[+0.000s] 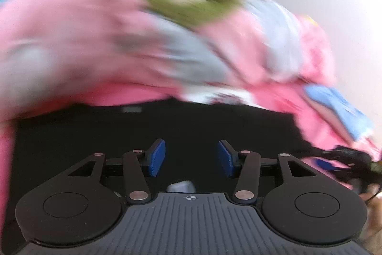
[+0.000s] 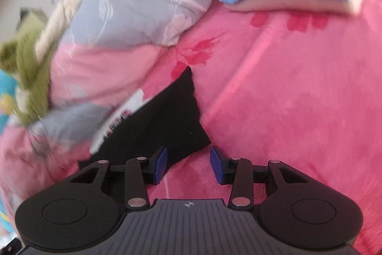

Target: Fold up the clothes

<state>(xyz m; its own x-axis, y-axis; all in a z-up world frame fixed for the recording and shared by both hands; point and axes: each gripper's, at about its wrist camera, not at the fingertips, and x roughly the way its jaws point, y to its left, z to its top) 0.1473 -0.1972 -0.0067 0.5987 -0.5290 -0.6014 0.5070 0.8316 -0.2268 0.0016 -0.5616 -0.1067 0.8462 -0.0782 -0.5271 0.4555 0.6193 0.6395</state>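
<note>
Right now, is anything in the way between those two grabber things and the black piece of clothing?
Nothing visible blocks either one. The left gripper is open right over the black garment. The right gripper is open at the garment's corner. A grey-and-pink quilt overlaps only its far edge.

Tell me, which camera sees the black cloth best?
The right wrist view: the black cloth lies sharp there, with its corner and edges clear on the pink blanket. The left wrist view shows it only as a dark, featureless patch under blurry bedding.
</note>
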